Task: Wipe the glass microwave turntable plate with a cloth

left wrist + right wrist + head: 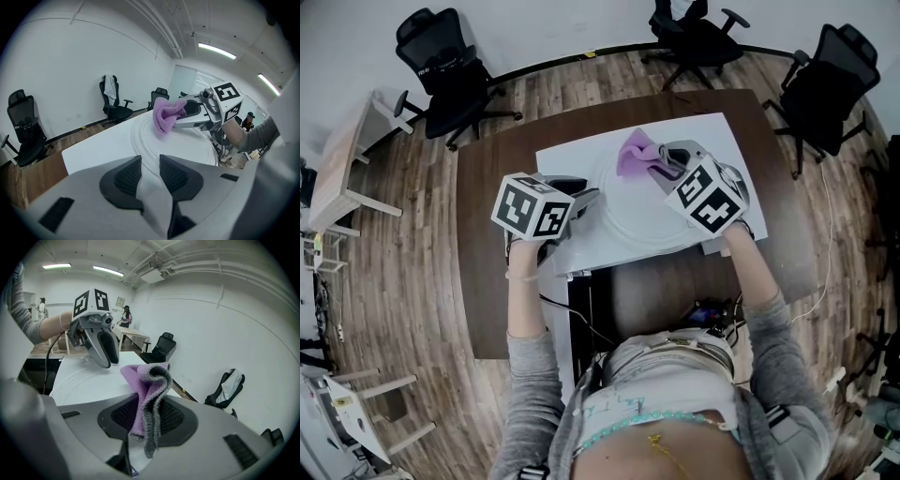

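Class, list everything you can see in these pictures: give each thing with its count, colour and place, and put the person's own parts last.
Clear round glass turntable plate: one, see-through, on the white sheet.
Purple knitted cloth: one, grey-edged, over the plate's far side.
White rectangular sheet: one, on the table.
Dark brown wooden table: one, mid-room.
Black office chairs: three in the head view, around the table.
Pale wooden desk: one, at far left.
Left gripper: grey, jaws closed on the plate's left rim.
Right gripper: grey, shut on the cloth.
Grey sleeves: two, on the person's arms.
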{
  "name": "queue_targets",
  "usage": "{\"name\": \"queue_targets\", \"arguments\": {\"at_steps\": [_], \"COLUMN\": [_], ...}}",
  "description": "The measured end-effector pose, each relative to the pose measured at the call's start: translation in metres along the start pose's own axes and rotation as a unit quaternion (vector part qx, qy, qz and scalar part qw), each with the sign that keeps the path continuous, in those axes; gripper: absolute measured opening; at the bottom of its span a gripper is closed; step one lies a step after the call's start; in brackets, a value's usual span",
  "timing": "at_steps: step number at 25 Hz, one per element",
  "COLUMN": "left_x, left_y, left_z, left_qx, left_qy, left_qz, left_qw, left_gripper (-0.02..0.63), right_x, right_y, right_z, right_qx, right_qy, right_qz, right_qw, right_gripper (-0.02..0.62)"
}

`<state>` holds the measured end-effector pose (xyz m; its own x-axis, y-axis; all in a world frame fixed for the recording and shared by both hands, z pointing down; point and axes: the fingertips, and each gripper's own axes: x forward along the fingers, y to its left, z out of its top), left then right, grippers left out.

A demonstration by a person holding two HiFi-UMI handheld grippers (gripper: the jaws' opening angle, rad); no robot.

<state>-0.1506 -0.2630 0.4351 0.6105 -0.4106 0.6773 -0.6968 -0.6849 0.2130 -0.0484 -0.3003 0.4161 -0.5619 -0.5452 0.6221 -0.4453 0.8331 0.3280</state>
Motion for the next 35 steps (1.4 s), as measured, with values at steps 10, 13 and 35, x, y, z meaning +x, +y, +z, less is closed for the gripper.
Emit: {"name": "queue_targets", "arguments": {"at_steps": [10,13,35], "left_x": [0.001,0.001,0.004], "left_y": [0.000,0.001,-0.006], "left_z": [0.000,0.000,-0.001], "left_qx": [0.002,0.001,-0.010], "left_qy": [-0.002,-0.001,0.004], "left_qz": [0.002,0.002,-0.010], "left_qw": [1.0000,1.0000,0.9999], "left_gripper": [0.129,0.129,0.129], "right_x": [-0.027,-0.034,-0.042], "right_y": [-0.001,0.005,0.070], "right_z": [-0.026,-0.029,-0.009], "right_qx": [0.012,0.010,-0.046], "right_qy": [0.017,0.022,0.024], "right_qz": [-0.021,-0.025,0.033], "right_qw": [1.000,0.999,0.998], "right_gripper": [0.112,0.112,0.112]}}
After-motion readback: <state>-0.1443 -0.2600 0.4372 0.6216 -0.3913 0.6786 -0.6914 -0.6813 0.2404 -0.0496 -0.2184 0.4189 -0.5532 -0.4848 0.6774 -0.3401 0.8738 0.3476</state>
